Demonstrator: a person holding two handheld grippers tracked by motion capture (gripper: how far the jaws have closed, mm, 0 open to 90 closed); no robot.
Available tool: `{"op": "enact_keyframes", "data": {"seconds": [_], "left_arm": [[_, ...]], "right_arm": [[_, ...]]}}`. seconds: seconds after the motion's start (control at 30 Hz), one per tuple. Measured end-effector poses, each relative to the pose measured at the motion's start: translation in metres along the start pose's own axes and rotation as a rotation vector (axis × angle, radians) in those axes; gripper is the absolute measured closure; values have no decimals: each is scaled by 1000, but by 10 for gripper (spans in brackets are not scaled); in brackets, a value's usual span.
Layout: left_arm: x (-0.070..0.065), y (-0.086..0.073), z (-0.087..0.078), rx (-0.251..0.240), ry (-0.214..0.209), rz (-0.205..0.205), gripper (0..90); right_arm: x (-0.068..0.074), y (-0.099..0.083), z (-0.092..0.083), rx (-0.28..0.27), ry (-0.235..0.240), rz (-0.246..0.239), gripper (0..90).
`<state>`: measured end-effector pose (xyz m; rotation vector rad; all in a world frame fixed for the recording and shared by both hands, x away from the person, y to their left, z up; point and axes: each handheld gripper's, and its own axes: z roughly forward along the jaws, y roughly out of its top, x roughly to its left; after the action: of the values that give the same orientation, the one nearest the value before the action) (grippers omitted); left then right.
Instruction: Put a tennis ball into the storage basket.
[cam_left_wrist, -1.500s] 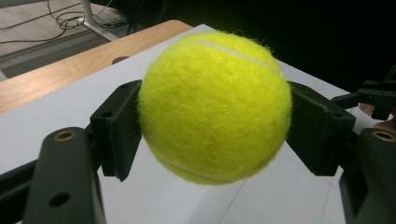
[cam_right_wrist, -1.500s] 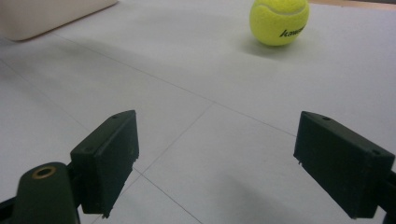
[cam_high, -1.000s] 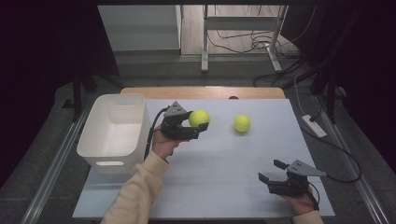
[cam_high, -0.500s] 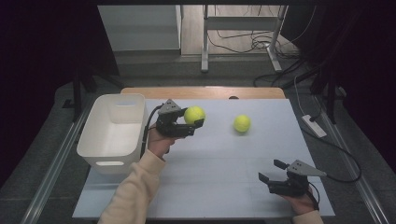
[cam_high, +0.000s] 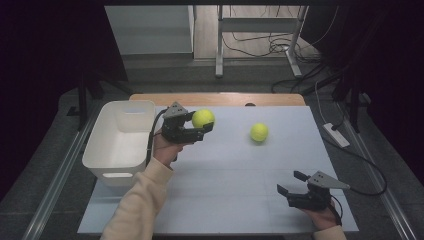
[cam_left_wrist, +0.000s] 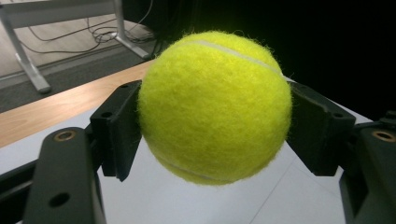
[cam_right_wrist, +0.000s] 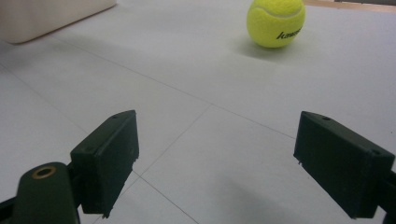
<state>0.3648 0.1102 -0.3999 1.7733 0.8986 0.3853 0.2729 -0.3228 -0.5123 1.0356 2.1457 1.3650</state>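
My left gripper (cam_high: 206, 126) is shut on a yellow tennis ball (cam_high: 203, 118) and holds it above the white table, just right of the white bin (cam_high: 119, 141). In the left gripper view the ball (cam_left_wrist: 215, 106) sits squeezed between both black pads (cam_left_wrist: 116, 128). A second tennis ball (cam_high: 259, 132) lies on the table right of centre; it lies far ahead in the right gripper view (cam_right_wrist: 276, 22). My right gripper (cam_high: 291, 183) rests open near the table's front right, nothing between its jaws (cam_right_wrist: 217, 161).
The white bin stands on the table's left side; its corner (cam_right_wrist: 51, 16) appears in the right gripper view. A wooden strip (cam_high: 215, 98) runs along the table's far edge. Cables and a metal stand (cam_high: 257, 47) lie on the floor beyond.
My left gripper with the ball has drifted slightly left toward the bin. The right gripper and the loose ball have stayed put.
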Motion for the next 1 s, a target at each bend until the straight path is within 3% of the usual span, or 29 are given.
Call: {"op": "enact_keyframes", "data": {"seconds": [0.37,1.0], "left_arm": [[11,5,-10,-20,38,-26,266],[28,13,-29,-39,84,-35,266]], "right_arm": [[0,0,1,0,1,3,139],[0,-1,1,5,1,-1,138]]}}
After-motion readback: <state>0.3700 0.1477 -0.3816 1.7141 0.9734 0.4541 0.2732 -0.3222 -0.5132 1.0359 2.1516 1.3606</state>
